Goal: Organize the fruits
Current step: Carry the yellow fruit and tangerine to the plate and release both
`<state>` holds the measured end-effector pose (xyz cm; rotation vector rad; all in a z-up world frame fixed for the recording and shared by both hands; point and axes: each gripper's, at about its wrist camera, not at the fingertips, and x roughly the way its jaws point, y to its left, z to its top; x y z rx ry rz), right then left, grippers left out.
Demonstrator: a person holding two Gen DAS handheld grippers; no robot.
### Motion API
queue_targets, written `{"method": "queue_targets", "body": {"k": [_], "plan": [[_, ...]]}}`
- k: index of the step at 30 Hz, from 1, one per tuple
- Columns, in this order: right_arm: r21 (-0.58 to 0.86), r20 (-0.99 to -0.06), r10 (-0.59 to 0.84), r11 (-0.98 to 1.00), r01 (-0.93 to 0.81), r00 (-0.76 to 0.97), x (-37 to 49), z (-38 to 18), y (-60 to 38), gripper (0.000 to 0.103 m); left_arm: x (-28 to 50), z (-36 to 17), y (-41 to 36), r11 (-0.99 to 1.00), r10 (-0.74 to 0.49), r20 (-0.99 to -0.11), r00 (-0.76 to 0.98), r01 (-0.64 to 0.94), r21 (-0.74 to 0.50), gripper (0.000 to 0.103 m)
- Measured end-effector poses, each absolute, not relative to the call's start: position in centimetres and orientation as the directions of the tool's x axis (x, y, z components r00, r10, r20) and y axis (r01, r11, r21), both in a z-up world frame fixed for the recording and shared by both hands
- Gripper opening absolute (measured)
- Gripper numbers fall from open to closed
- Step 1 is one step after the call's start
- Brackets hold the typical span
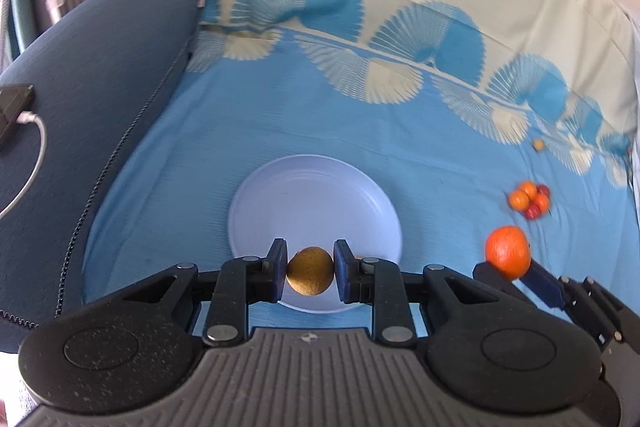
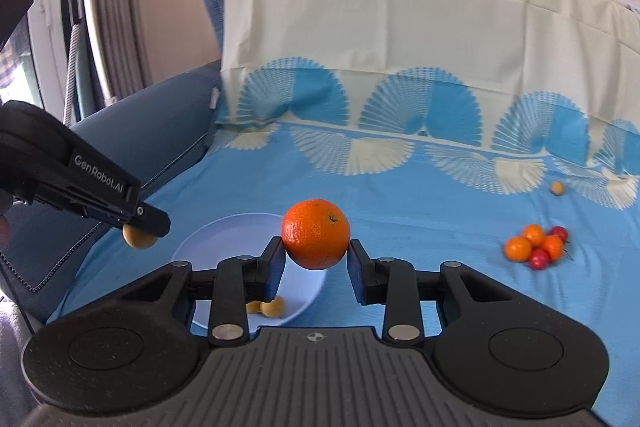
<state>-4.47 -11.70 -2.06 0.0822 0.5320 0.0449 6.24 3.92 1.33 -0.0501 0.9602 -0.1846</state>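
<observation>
I have the yellow-brown fruit point(image 1: 310, 270) clamped between my left gripper point(image 1: 310, 269) jaws, held over the near rim of the pale blue plate point(image 1: 280, 195). My right gripper point(image 2: 316, 259) jaws are clamped on the orange point(image 2: 316, 233), above the plate's right edge. Two small yellow fruits point(image 2: 269, 307) lie in the plate below my right jaws. Right of both jaws, well apart, sit a cluster of small orange and red fruits point(image 2: 536, 245) and one tiny fruit point(image 2: 556, 187) on the open blue sheet point(image 2: 420, 211). The dark sofa arm point(image 1: 100, 107) borders the left.
</observation>
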Motion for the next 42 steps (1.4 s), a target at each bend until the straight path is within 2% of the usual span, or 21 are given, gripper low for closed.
{"method": "queue_targets", "body": {"k": [19,39,40,41,42], "plan": [[0.032,-0.593,0.091,0.995,-0.090,0.800,1.8,-4.7,-7.6,0.035,12.8,-3.3,6.6,0.983,-0.183,-0.838,0.514,0.066,-0.173,0.027],[0.022,-0.706,0.099,0.993,-0.117,0.701,6.9,-11.0,-7.4,0.036,17.1,-10.2,3.6,0.991,-0.117,-0.897,0.426,0.112,-0.076,0.028],[0.022,-0.709,0.099,0.993,-0.118,0.698,7.1,-11.1,-7.3,0.036,17.1,-10.2,3.5,0.989,-0.124,-0.899,0.421,0.121,-0.079,0.038],[0.024,-0.710,0.100,0.993,-0.119,0.697,7.3,-11.0,-7.3,0.036,17.1,-10.0,3.4,0.988,-0.128,-0.898,0.421,0.129,-0.081,0.066],[0.026,-0.710,0.102,0.993,-0.119,0.697,7.4,-10.9,-7.4,0.037,17.0,-9.6,3.5,0.989,-0.124,-0.891,0.437,0.124,-0.077,0.082]]}}
